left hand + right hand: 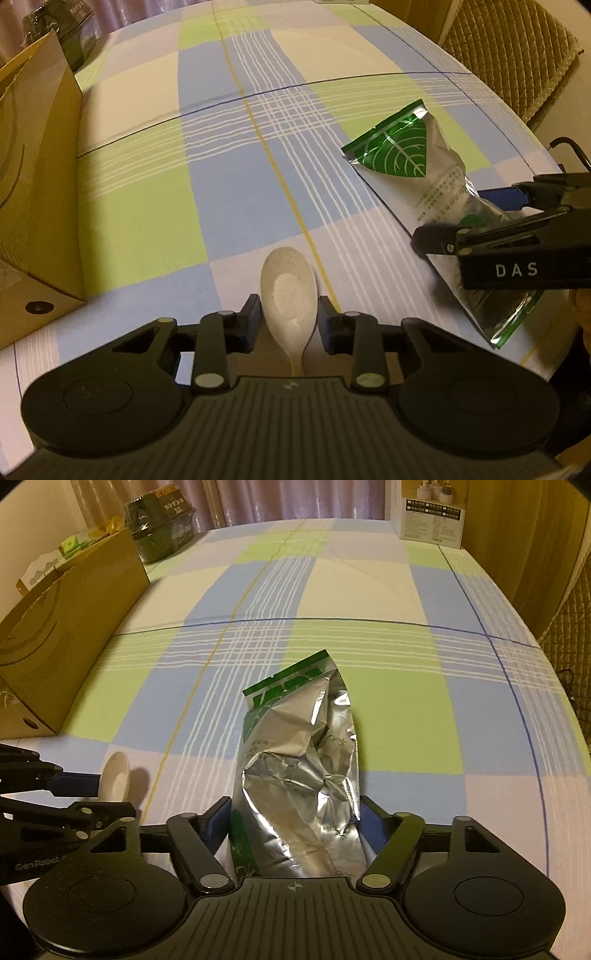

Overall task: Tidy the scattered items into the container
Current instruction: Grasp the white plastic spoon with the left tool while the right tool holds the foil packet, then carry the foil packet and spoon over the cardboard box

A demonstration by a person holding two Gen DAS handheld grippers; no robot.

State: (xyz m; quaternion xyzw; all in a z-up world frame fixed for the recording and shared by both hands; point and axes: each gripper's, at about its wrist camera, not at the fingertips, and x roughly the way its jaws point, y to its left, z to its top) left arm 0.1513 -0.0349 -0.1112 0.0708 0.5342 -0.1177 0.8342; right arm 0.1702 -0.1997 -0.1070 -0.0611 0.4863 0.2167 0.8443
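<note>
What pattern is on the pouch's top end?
A green panel with a white leaf-vein pattern on the pouch, best in the left wrist view.

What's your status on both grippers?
Left gripper shut on white plastic spoon. Right gripper around silver-green foil pouch. Brown cardboard box far left, path unobstructed.

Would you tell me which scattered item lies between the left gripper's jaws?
The white spoon; the green-and-silver foil pouch sits in the right gripper's jaws.
</note>
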